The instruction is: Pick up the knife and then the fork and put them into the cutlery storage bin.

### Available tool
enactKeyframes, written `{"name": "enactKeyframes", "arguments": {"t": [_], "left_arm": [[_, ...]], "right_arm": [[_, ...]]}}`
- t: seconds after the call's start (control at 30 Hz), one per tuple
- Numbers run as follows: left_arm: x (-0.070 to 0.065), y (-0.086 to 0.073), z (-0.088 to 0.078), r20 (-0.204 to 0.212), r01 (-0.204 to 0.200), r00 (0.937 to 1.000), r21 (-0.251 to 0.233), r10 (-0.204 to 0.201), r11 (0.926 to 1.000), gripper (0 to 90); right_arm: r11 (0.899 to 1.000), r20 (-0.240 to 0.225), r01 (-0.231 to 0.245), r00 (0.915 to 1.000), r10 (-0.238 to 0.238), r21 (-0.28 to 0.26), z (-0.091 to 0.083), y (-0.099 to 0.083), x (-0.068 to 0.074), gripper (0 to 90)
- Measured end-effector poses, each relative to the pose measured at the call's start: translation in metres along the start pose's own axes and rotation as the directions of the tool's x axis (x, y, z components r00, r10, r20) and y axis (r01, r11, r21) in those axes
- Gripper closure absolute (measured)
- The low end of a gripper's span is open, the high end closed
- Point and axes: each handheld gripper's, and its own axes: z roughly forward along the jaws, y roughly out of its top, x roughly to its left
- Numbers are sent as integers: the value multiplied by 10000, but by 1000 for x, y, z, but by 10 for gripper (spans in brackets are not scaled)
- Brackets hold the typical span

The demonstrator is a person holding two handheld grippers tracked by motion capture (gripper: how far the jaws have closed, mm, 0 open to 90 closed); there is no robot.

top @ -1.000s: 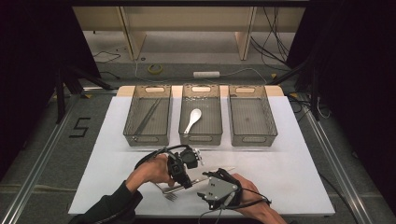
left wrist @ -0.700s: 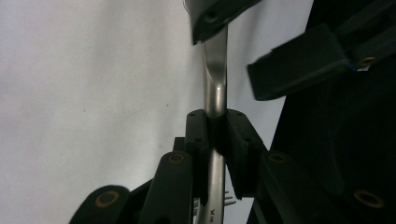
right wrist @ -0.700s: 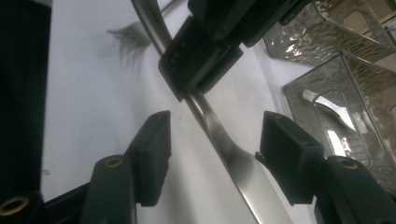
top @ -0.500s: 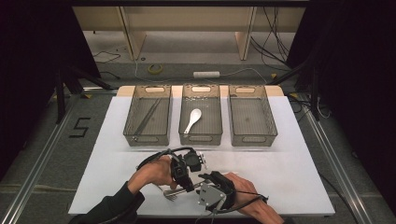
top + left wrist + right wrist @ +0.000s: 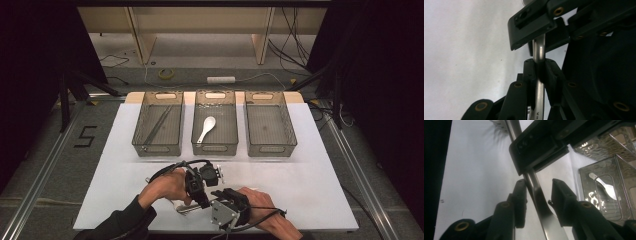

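Observation:
A metal fork (image 5: 184, 208) lies low over the white table near its front edge. My left gripper (image 5: 199, 196) is shut on the fork's handle (image 5: 539, 53), the pads pinching the steel bar. My right gripper (image 5: 220, 207) sits just to its right, and its jaws have just been closing. In the right gripper view the handle (image 5: 539, 202) runs between the right gripper (image 5: 539, 188)'s two pads, close to the left pad and with a gap to the right one. The left gripper's jaw block (image 5: 537, 147) clamps the handle farther up, below the tines (image 5: 499, 123).
Three clear bins stand in a row at the table's middle. The left bin (image 5: 142, 150) holds thin metal sticks (image 5: 158, 125), the middle bin (image 5: 215, 149) a white spoon (image 5: 206, 128), and the right bin (image 5: 290, 145) nothing. Cables and a tape roll lie on the floor beyond.
The right hand has edged left toward the left gripper and its gripper has turned over the fork handle. The left hand and the fork have stayed put.

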Motion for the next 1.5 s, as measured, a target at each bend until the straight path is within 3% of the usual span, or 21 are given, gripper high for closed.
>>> {"name": "enactKeyframes", "arguments": {"t": [0.07, 0.27, 0.53, 0.67, 0.77, 0.83, 1.0, 1.1, 1.23, 1.3, 1.4, 1.47, 1.5], "left_arm": [[0, 0, 0, -46, 36, 10000, -7, -36, 10000, 793], [0, 1, 0, -28, 16, 10000, -2, -16, 10000, 792], [-1, 1, 0, 93, -57, 9999, -205, 59, 9998, 784], [-1, 1, -1, 131, -41, 9999, -377, 46, 9993, 769], [1, 1, -3, -47, 39, 10000, -626, -42, 9980, 739], [3, 0, -7, -228, 147, 9996, -909, -168, 9957, 686], [8, -8, -19, -543, 358, 9975, -1544, -446, 9874, 606], [10, -13, -25, -734, 554, 9947, -1999, -713, 9782, 571], [12, -22, -34, -995, 731, 9896, -2742, -1038, 9589, 500], [13, -28, -37, -1128, 905, 9848, -3172, -1323, 9440, 436], [16, -40, -43, -1352, 935, 9795, -3528, -1496, 9310, 363], [19, -49, -47, -1397, 980, 9763, -3960, -1654, 9130, 328], [21, -54, -48, -1462, 1105, 9715, -4179, -1867, 9018, 308]], "right_arm": [[9990, -1, 435, 9991, -435, -41, 0, 0, 0, 704], [9979, 77, 651, 9978, -651, 51, 0, 1, 4, 756], [9926, -408, 1208, 9918, -1211, -95, -1, -2, 5, 819], [9931, -594, 1162, 9914, -1170, -169, -3, -4, 1, 823], [9967, -662, 770, 9947, -785, -238, -4, -5, -1, 826], [9971, -691, 742, 9948, -751, -156, -4, -8, -4, 828], [9998, -778, 159, 9969, -151, 100, -3, -17, -8, 830], [9995, -727, -245, 9970, 258, 192, -5, -22, -14, 830], [9968, -678, -726, 9949, 747, 326, -7, -31, -23, 831], [9920, -645, -1206, 9903, 1229, 383, -9, -36, -27, 831], [9853, -451, -1658, 9848, 1677, 419, -13, -46, -35, 832], [9794, -339, -1959, 9797, 1977, 495, -17, -53, -42, 832], [9739, -266, -2204, 9747, 2221, 532, -19, -57, -45, 832]]}}
